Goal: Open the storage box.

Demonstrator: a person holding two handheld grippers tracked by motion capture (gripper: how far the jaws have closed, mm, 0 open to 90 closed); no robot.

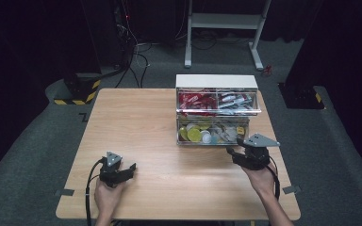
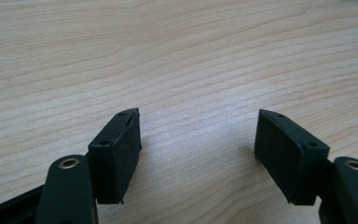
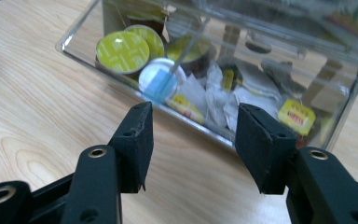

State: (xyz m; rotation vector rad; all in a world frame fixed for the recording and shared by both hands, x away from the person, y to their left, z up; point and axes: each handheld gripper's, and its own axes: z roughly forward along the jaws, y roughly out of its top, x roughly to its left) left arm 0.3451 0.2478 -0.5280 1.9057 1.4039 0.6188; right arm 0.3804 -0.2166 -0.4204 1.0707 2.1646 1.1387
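Right gripper (image 3: 191,140) agape near clear drawer (image 3: 205,130) — seemingly apart

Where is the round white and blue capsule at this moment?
In the right gripper view, the white and blue capsule lies inside the clear lower drawer, against its front wall, beside the yellow-green capsules.

A pale wooden bench (image 1: 160,141) stands on grey carpet (image 1: 37,155). On its far right part sits a clear box (image 1: 215,110) with a white top, holding red packets above and yellow-lidded cups (image 3: 123,49) and sachets below. The left hand-held gripper (image 1: 122,172) rests on the bench's near left.
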